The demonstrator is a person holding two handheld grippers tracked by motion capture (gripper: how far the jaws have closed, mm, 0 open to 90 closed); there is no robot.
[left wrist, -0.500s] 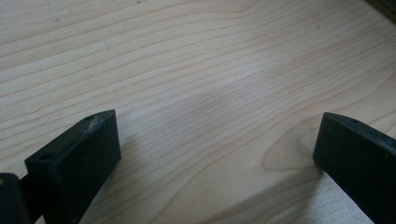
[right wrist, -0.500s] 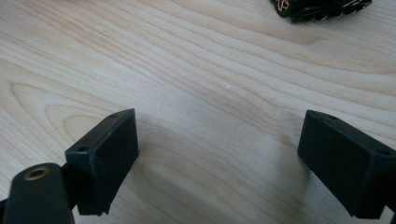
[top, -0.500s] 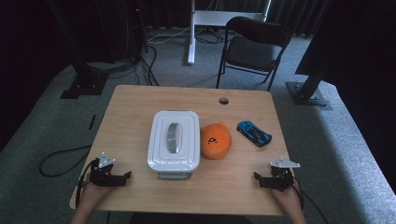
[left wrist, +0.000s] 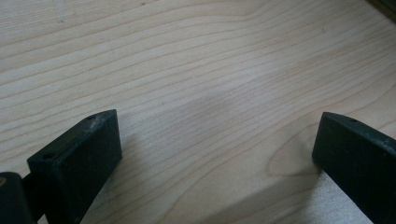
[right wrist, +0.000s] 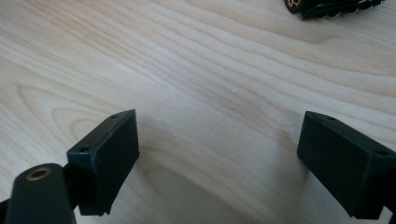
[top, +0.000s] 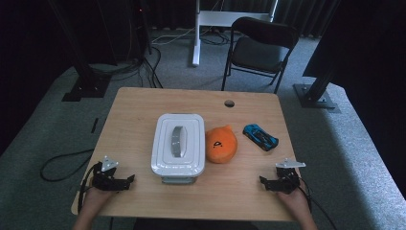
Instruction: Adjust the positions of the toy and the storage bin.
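Here both tools, left tool point(top: 128, 180) and right tool point(top: 264, 181), gaped (nothing held); the white box point(top: 178, 143) sat between them, well apart on the counter point(top: 134, 115).

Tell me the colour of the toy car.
Blue with black, seen best in the high view: toy car.

The right claw point(right wrist: 219, 163) hangs wide open over bare wooden table point(right wrist: 210, 70), with a dark toy car point(right wrist: 334, 6) at the top edge.

In the right gripper view the top edge cuts a dark toy car point(right wrist: 334, 5), perhaps its underside, and the white container point(top: 178, 142) hides its contents.
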